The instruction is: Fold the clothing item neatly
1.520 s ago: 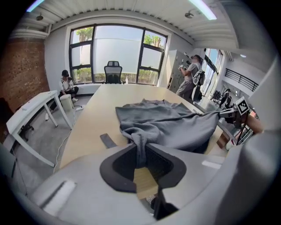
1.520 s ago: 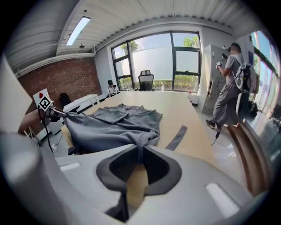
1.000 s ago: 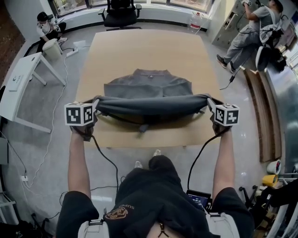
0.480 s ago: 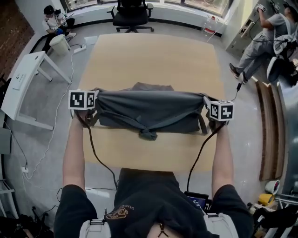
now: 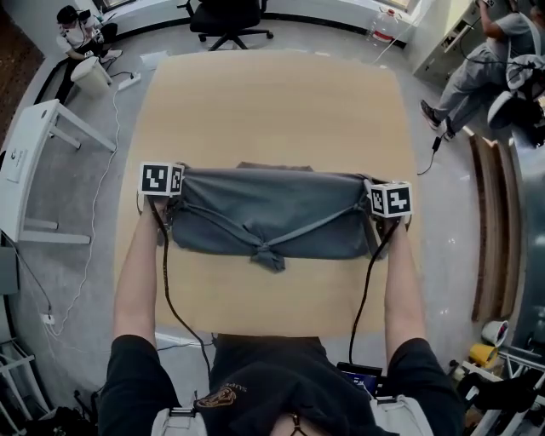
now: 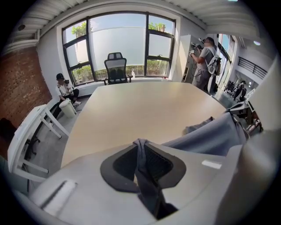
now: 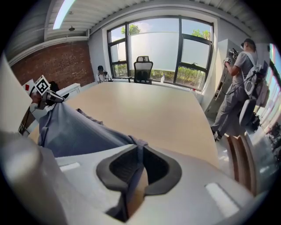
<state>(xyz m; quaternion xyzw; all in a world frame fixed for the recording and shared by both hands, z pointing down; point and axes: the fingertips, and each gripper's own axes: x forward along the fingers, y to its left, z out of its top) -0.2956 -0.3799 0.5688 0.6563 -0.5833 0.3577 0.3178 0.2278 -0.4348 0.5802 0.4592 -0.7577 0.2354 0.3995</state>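
While left tool [image 6: 139, 151] and right tool [image 7: 138, 154] each pinch a corner of the grey garment [image 5: 272, 220], I'm mid-fold; it lies doubled mid-frame on the counter [image 5: 272, 102]. Next I'd lower, align edges, release.

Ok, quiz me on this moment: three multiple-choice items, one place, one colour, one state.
1. Where is the office chair relative to the table? A at its far end; B at its left side; C on it.
2. Colour of the garment? A red; B grey; C white.
3. The left gripper and right gripper are: A open, empty; B shut on the garment; C shut on a cable.
1 A: it stands beyond the far edge. 2 B: the cloth is grey in every view. 3 B: cloth is pinched between each pair of pads.
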